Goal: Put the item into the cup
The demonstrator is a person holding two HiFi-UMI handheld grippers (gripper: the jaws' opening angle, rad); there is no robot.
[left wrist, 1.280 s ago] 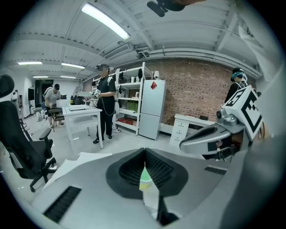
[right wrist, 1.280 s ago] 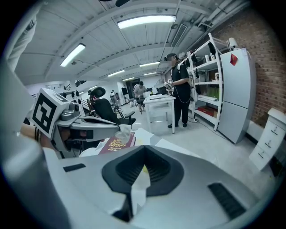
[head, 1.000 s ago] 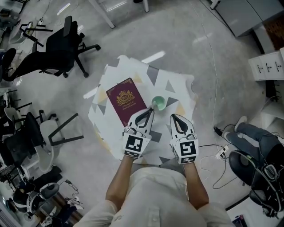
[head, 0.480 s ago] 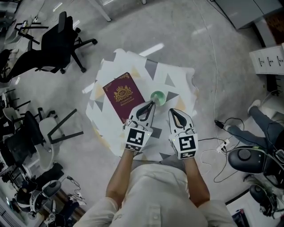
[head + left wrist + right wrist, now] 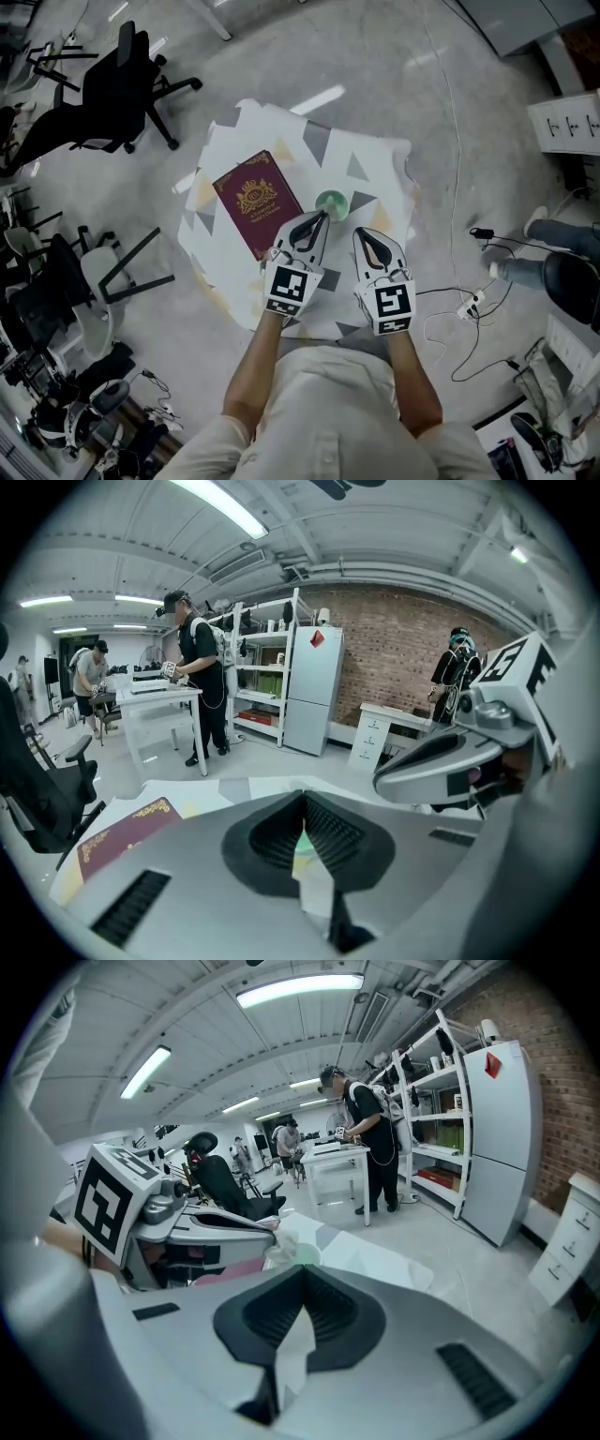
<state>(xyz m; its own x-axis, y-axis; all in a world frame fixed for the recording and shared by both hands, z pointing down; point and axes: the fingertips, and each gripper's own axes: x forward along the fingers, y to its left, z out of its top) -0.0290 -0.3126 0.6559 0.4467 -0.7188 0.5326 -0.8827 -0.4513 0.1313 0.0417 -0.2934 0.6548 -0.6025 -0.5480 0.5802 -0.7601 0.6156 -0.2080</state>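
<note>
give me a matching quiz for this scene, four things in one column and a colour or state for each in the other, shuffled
Things:
1. booklet
2. cup
3. right gripper
4. white wad

Colours or states:
A. pinched at the tips of the left gripper
B. pale green
C. maroon with a gold crest, lying flat
D. jaws together, nothing between them

Pairs: 1-C, 2-B, 3-D, 4-A
</note>
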